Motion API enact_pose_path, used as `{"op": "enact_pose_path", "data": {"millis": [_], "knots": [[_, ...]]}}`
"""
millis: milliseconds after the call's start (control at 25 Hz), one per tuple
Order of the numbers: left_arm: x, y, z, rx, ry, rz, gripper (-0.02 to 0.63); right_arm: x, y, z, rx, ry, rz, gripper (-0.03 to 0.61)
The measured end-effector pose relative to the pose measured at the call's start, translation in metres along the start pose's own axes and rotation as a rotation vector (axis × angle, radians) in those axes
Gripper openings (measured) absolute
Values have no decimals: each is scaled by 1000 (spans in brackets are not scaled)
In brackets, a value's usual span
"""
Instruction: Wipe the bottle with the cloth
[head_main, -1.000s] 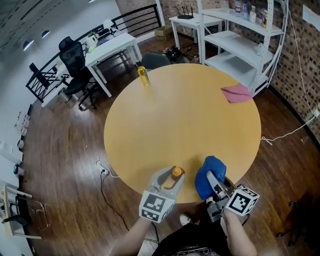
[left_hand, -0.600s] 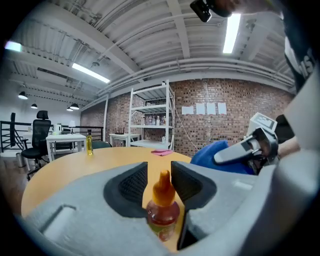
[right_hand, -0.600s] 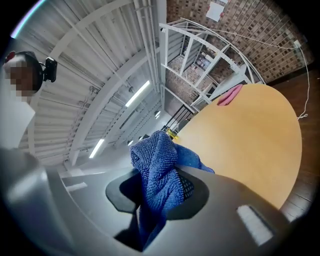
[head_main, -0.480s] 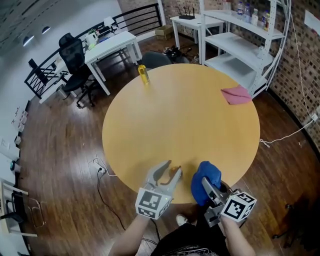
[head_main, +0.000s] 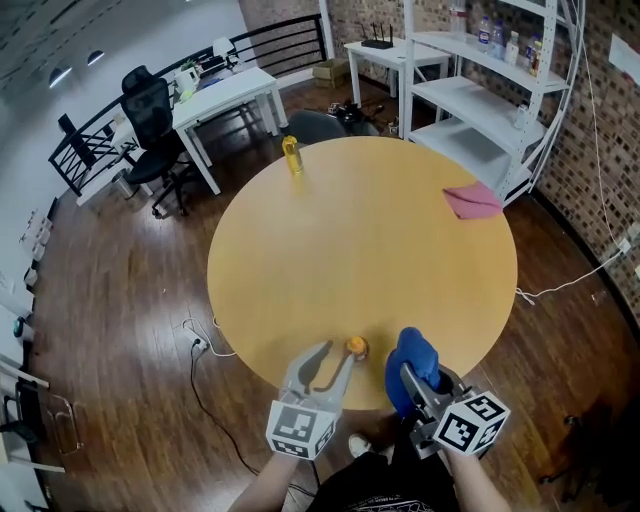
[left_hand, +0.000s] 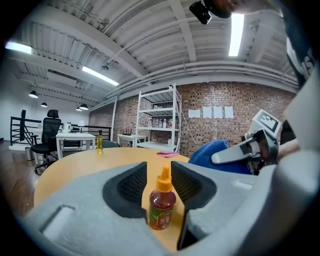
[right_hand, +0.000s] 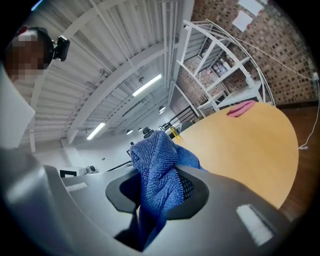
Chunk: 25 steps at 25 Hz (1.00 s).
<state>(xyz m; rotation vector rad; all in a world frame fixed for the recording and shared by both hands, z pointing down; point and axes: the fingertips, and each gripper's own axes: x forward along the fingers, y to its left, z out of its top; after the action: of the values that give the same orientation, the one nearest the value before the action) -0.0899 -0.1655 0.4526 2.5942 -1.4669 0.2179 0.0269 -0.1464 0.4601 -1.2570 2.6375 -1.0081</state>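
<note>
- A person stood at a round wooden table (head_main: 360, 240) with a two-jaw gripper in each hand, seen from above.
- The left gripper (left_hand: 159, 172) was released: its grey jaws stood apart, and a small bottle (left_hand: 161, 205) stood upright between them with a narrow gap showing on each side.
- The bottle held a reddish liquid and had an orange nozzle cap and a green label. It stood on the table close to the near edge, just in front of the person.
- The right gripper (right_hand: 160, 190) was clenched on a blue cloth (right_hand: 157, 170). The textured fabric was pinched between the pads and bunched up above them.
- In the head view the blue cloth hung just to the right of the bottle, near it but apart.
- A folded pink cloth (head_main: 472, 200) lay at the far right edge of the table.
- A slim yellow bottle (head_main: 291, 155) stood at the far left edge, well apart from everything else.
- Beyond the table were white shelves (head_main: 480, 90) against a brick wall, a white desk (head_main: 225, 95) and a black office chair (head_main: 145, 120) on a dark wooden floor.
</note>
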Motion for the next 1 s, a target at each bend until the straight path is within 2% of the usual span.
{"op": "enact_pose_path", "data": {"millis": [120,240,440,720,1000], "knots": [[-16,-7,1,-12,-2,13,148,-5,15,4,-92,-8,-18,80],[-30,-14,2,-27,-5,34,61,-8,27,5,-186,-2,-29,80],[-43,-31,8,-55,-12,84,8,-15,43,9,-322,-5,-34,78],[-44,-58,10,-68,1,121,3,-25,56,9,-433,-4,-4,75],[-41,-68,7,-51,30,182,3,-31,51,11,-482,-4,-7,75]]}}
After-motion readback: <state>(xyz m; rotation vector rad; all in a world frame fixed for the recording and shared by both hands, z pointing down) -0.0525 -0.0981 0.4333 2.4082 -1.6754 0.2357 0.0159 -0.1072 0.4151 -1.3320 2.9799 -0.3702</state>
